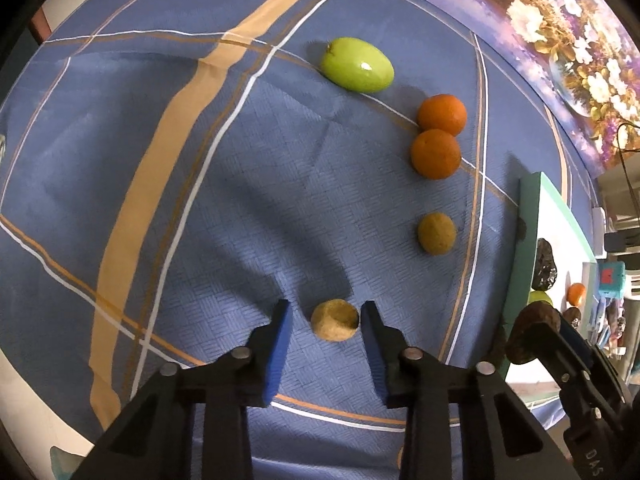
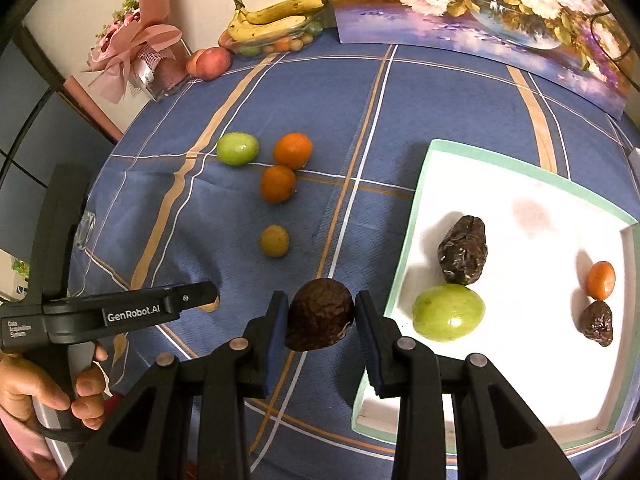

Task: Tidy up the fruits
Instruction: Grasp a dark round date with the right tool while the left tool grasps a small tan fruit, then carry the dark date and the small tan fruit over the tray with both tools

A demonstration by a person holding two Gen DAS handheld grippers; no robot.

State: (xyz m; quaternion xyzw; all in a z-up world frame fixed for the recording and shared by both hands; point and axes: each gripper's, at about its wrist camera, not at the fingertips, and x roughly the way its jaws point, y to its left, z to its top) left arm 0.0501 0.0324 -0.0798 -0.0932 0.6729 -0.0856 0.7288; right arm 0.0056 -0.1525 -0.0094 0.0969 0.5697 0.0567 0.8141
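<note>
A small tan round fruit [image 1: 335, 319] lies on the blue cloth between the fingers of my left gripper [image 1: 325, 306]. The right pad touches it and a gap shows at the left pad. My right gripper [image 2: 320, 304] is shut on a dark wrinkled fruit [image 2: 320, 318], held above the cloth just left of the white tray [image 2: 408, 216]. The tray holds another dark wrinkled fruit [image 2: 462, 250], a green fruit [image 2: 448, 312] and two small ones. On the cloth lie a green fruit [image 1: 357, 65], two oranges [image 1: 436, 154] and another tan fruit [image 1: 437, 234].
At the table's back stand a glass dish with bananas [image 2: 276, 20], a reddish fruit [image 2: 208, 63], a pink bouquet [image 2: 136, 48] and a flower picture [image 2: 480, 12]. A person's hand [image 2: 80, 396] holds the left gripper's handle at lower left.
</note>
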